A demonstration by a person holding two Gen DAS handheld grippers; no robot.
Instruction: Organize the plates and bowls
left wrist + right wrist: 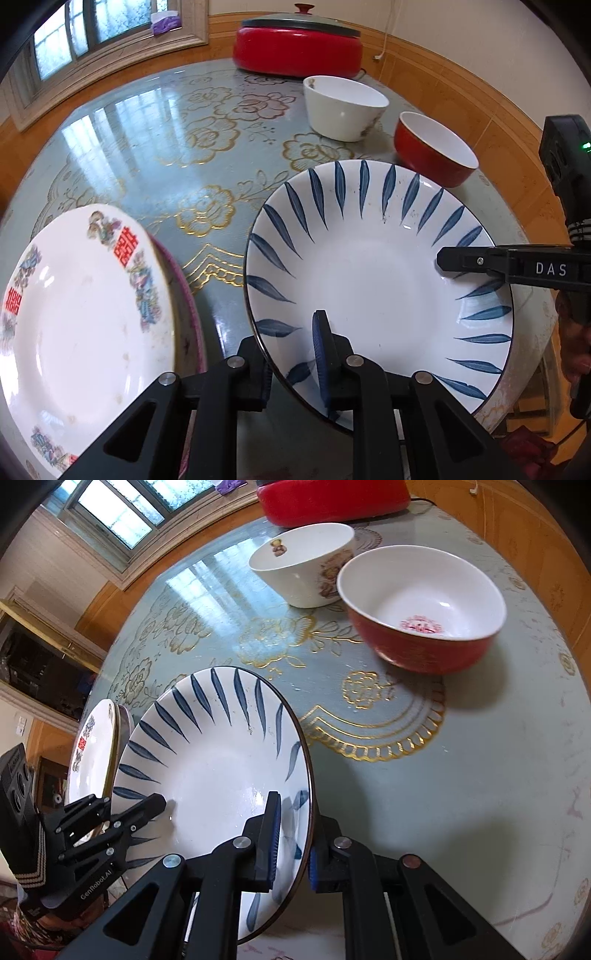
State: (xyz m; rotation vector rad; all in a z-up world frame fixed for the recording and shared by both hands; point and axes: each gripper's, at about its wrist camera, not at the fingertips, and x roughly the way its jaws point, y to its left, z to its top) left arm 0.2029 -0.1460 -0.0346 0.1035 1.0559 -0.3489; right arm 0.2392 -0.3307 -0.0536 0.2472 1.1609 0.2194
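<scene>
A white plate painted with blue leaves [369, 266] [214, 768] hangs tilted over the table, held by both grippers. My left gripper [291, 365] is shut on its near rim, one pad inside the plate and one under the edge. My right gripper [293, 853] is shut on the opposite rim and shows in the left wrist view as a black finger [461, 260]. To the left lies a white plate with red characters [81, 314] [92, 753], stacked on a pink-rimmed plate [188, 317]. A white bowl [343, 110] [306, 568] and a red bowl [432, 155] [421, 609] stand side by side beyond.
The round table [147, 155] has a glossy blue-grey cloth with gold flowers. A red electric pan with a lid [299, 48] sits at the far edge by the wood-panelled wall. A window is at the back left.
</scene>
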